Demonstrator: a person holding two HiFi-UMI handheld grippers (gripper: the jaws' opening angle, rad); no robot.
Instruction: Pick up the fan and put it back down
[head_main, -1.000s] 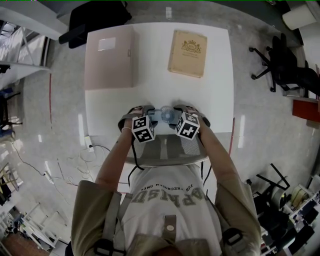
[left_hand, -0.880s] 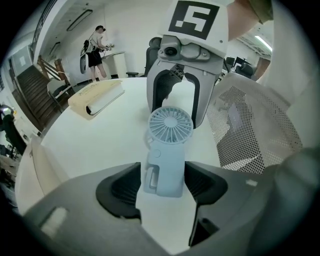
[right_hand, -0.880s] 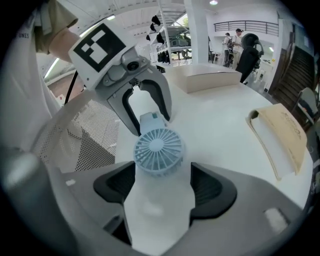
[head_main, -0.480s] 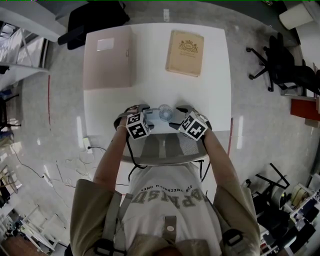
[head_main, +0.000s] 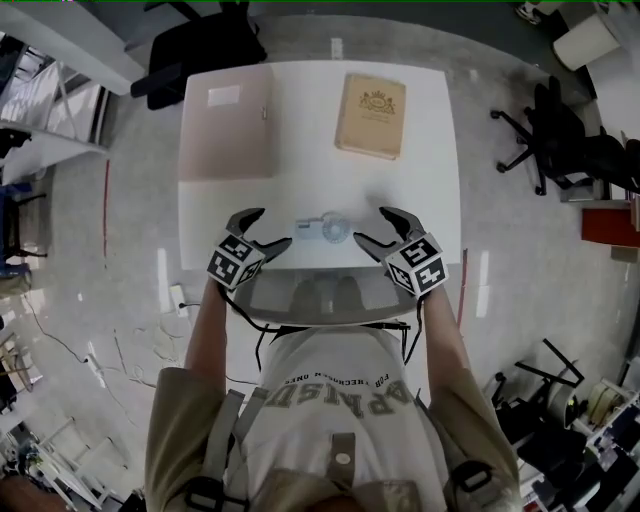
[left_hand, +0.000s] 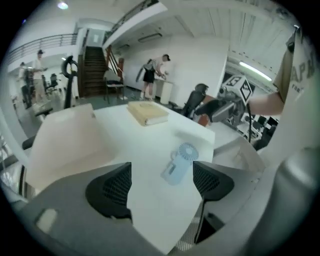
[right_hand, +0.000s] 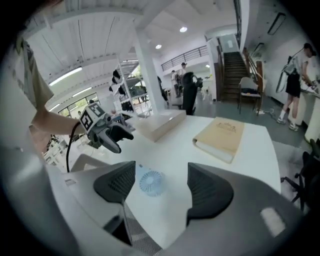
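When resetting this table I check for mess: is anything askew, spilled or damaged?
Nothing spilled or damaged. The small blue fan lies flat on the white table rather than standing, and the tan book sits slightly askew to the table's edge.

White table (head_main: 310, 160): fan (head_main: 328, 228), book (head_main: 371, 115), flat box (head_main: 227, 135).

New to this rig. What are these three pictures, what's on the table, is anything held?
No robot: a person holds a two-jaw tool in each hand. The top-down picture comes from a head camera; the other two ride on the tools, looking along their jaws. The left tool and right tool are open and empty, either side of a small blue fan lying flat on the white table. Farther back: a tan book and a pale box.
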